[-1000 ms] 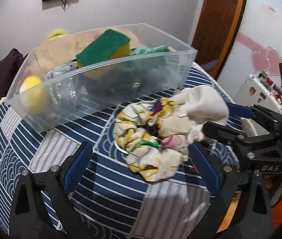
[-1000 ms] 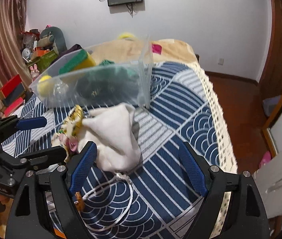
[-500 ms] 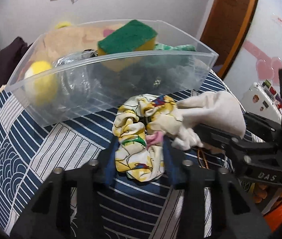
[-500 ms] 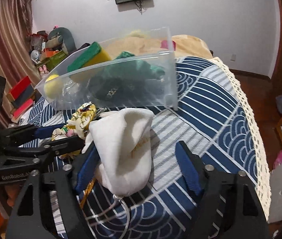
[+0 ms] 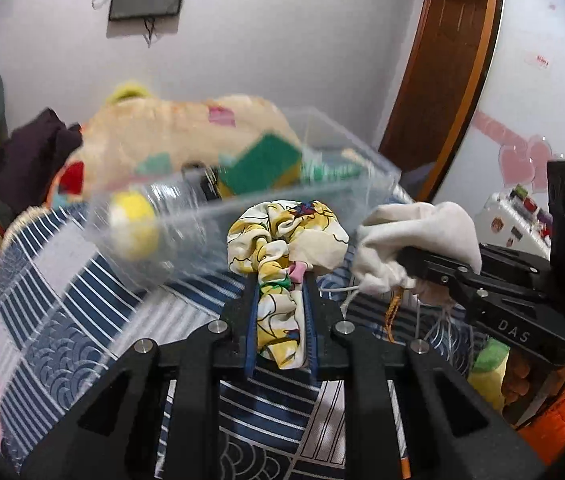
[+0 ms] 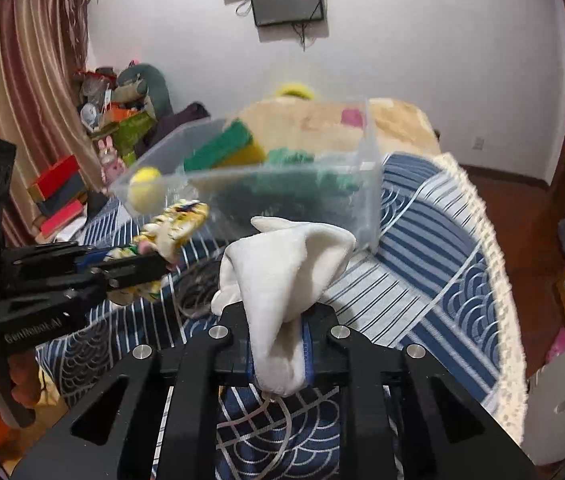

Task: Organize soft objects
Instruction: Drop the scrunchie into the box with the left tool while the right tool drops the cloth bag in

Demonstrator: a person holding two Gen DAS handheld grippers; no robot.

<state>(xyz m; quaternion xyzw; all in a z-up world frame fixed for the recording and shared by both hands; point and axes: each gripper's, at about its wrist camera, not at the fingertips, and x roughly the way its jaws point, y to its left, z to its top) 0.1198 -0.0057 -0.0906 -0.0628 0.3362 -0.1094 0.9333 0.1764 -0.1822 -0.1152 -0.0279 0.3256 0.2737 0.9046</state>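
Note:
My left gripper [image 5: 281, 280] is shut on a yellow patterned scrunchie [image 5: 286, 236] and holds it above the bed, in front of the clear plastic bin [image 5: 346, 192]. It also shows in the right wrist view [image 6: 170, 228]. My right gripper [image 6: 278, 312] is shut on a cream drawstring pouch [image 6: 286, 264], lifted off the blue patterned bedspread [image 6: 434, 248]. The pouch also shows in the left wrist view [image 5: 418, 236]. The bin [image 6: 362, 200] holds a green and yellow sponge [image 6: 222, 148], a yellow ball [image 6: 144, 192] and green cloth [image 6: 294, 160].
A beige plush blanket [image 5: 186, 128] lies behind the bin. The bedspread's fringed edge [image 6: 494, 264] runs down the right, with wooden floor beyond. Boxes and toys [image 6: 114, 120] are piled at the left by the curtain. A wooden door [image 5: 450, 60] stands at the right.
Both grippers closed, the left on the scrunchie and the right on the pouch, and lifted them off the bedspread towards the bin.

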